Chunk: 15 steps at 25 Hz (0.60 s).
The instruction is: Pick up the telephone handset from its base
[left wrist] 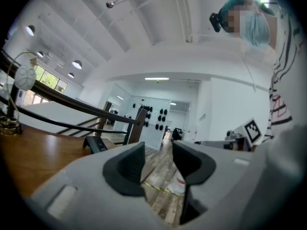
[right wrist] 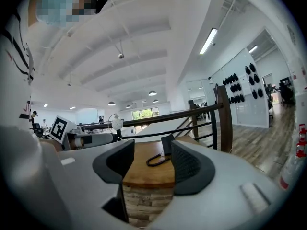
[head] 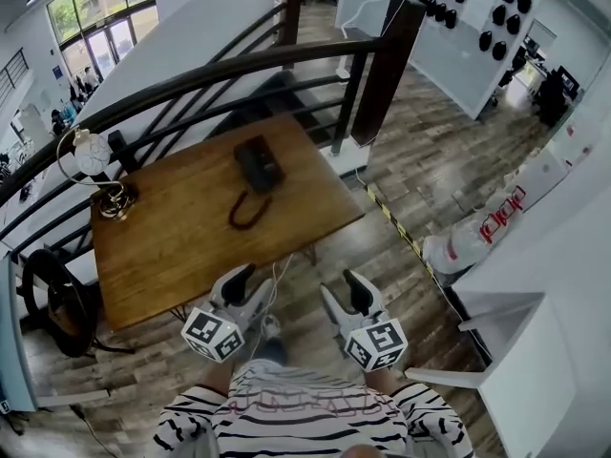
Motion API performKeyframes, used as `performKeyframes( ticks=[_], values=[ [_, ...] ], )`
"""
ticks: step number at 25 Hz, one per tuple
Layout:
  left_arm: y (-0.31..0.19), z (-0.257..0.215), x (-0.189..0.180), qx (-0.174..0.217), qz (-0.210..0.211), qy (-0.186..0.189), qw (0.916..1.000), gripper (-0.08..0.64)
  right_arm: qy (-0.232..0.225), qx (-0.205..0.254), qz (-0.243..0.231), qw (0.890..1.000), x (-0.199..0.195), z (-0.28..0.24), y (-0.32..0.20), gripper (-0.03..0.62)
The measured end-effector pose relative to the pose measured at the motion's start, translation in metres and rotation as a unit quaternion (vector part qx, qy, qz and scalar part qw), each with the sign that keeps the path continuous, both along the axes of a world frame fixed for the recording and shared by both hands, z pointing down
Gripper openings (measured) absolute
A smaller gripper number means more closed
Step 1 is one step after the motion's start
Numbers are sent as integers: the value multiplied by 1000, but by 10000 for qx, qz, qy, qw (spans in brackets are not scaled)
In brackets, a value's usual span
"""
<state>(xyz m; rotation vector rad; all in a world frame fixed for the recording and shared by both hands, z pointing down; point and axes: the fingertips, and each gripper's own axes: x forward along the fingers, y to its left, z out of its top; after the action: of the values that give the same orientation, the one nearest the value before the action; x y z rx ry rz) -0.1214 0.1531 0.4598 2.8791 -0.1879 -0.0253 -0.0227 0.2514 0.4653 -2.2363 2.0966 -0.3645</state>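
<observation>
A black telephone (head: 258, 163) lies on the far side of the wooden table (head: 181, 246), its handset resting on the base and a dark coiled cord (head: 245, 209) looping toward me. The right gripper view shows the telephone (right wrist: 167, 144) and its cord (right wrist: 157, 159) ahead on the table. My left gripper (head: 241, 281) hangs at the table's near edge, open with nothing between its jaws. My right gripper (head: 357, 291) is beside it over the floor, off the table's near right corner, open and empty. Both are well short of the telephone.
A gold lamp with a white globe (head: 93, 154) stands at the table's far left corner. A dark railing (head: 239, 65) runs behind the table, with a thick post (head: 387, 70) at its right. A black round stool (head: 52, 299) stands left of the table. White furniture (head: 535, 351) fills the right.
</observation>
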Motion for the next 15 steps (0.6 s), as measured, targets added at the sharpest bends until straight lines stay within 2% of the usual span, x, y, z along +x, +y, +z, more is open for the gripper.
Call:
performKeyframes(
  ticks=[7,15],
  values=[
    [-105,-7,34,-14,-25,76,10000,179,103,-14,-10,9999,41,-7,-105,229],
    [-201,-13,48,6,-136,194,9997,179,215,30,15,9998,65,-14,-200,224]
  ],
)
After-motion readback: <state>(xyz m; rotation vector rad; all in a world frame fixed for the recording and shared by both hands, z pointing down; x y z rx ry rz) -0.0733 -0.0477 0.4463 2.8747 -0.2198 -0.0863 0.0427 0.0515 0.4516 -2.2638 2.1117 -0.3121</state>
